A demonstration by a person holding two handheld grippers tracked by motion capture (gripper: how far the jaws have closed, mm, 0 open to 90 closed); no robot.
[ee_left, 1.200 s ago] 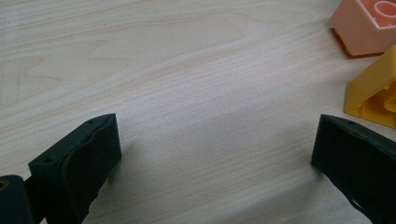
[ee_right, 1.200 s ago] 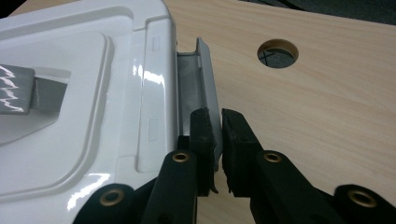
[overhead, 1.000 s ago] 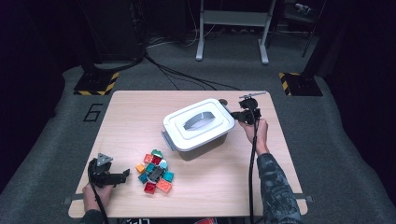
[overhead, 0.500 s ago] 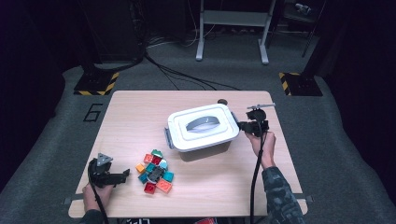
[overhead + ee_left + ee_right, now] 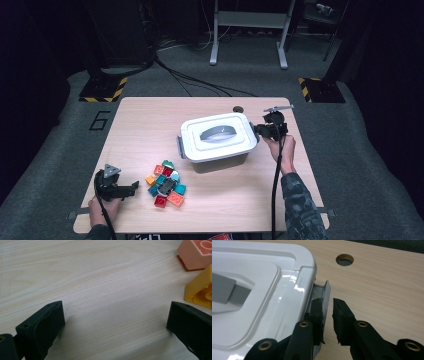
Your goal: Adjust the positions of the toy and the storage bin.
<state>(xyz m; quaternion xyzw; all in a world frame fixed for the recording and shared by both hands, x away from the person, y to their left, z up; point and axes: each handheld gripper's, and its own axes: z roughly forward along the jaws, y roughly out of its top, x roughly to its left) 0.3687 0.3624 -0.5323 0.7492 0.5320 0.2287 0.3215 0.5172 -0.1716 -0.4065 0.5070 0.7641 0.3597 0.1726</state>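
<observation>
The right gripper (image 5: 328,312) sits at the right-hand end of the white box (image 5: 216,145), which stands at the middle of the high view, right of centre on the table (image 5: 145,120). In the right gripper view its jaws straddle the grey latch (image 5: 323,293) at the lid's (image 5: 257,290) edge: one jaw is tucked behind the flap, the other stands outside it with a thin gap showing, so they are nearly together around the latch, having just eased apart slightly, and do not visibly squeeze it.

To do this well, it looks wise to keep the jaws low on the flap's free edge, pull it squarely away from the box wall and steady the box if it slides; a skewed pull could slip off the thin plastic.

The left gripper (image 5: 117,187) rests at the lower left of the high view with its jaws wide apart over bare wood, nothing between them, beside the pile of toy bricks (image 5: 166,184); a pink brick (image 5: 196,253) and a yellow brick (image 5: 200,291) sit at the right edge of its view, both cut off.

Hard to judge: whether the latch is already unhooked, since the inner jaw covers its hinge. The latch at the box's other end is small and indistinct, and the box's contents are hidden under the lid.
</observation>
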